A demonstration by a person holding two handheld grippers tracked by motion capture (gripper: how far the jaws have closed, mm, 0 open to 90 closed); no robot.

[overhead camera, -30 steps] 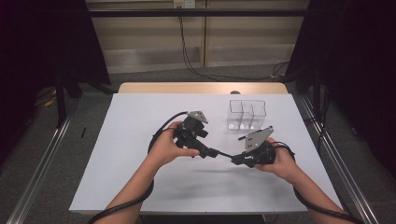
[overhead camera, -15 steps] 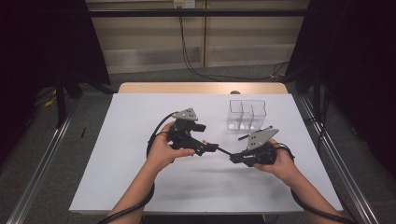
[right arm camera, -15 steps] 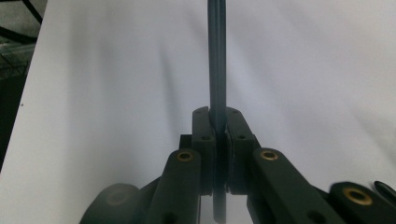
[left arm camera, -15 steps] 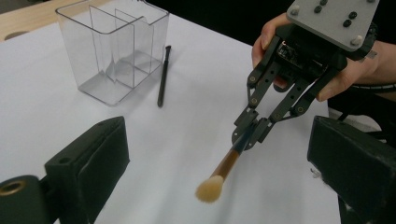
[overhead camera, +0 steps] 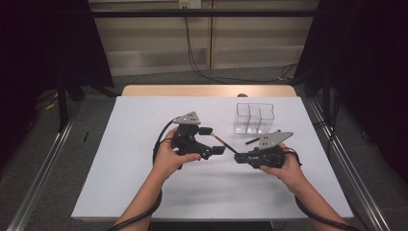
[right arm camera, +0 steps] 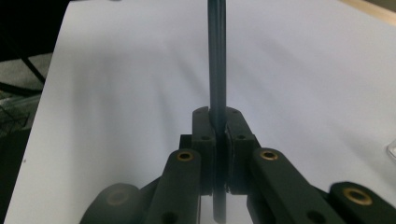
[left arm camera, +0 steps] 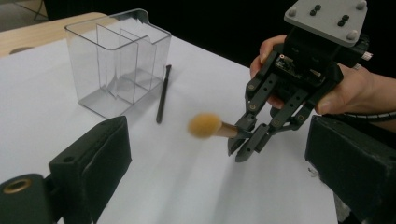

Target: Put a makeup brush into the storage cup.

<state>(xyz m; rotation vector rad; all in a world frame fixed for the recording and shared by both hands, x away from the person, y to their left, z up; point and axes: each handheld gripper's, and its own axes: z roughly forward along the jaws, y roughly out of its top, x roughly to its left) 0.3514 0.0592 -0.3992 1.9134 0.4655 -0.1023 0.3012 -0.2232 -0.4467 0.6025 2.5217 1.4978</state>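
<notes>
My right gripper (overhead camera: 239, 158) (left arm camera: 243, 148) (right arm camera: 218, 116) is shut on the dark handle of a makeup brush (right arm camera: 217, 56). The brush's tan head (left arm camera: 204, 126) (overhead camera: 215, 136) points at my left gripper (overhead camera: 212, 140). That gripper is open, its two black fingers (left arm camera: 93, 158) wide apart. The brush head hangs in front of the gap between them and touches neither. Both grippers are held a little above the white table sheet (overhead camera: 144, 183), near its middle.
A clear plastic organiser with three compartments (overhead camera: 254, 118) (left arm camera: 119, 60) stands at the back right of the sheet. A thin black stick (overhead camera: 252, 141) (left arm camera: 162, 93) lies flat beside it. The sheet's wooden far edge (overhead camera: 207, 90) lies behind.
My left gripper has drawn slightly back to the left, away from the right one. The right gripper has kept still with the brush in its jaws.
</notes>
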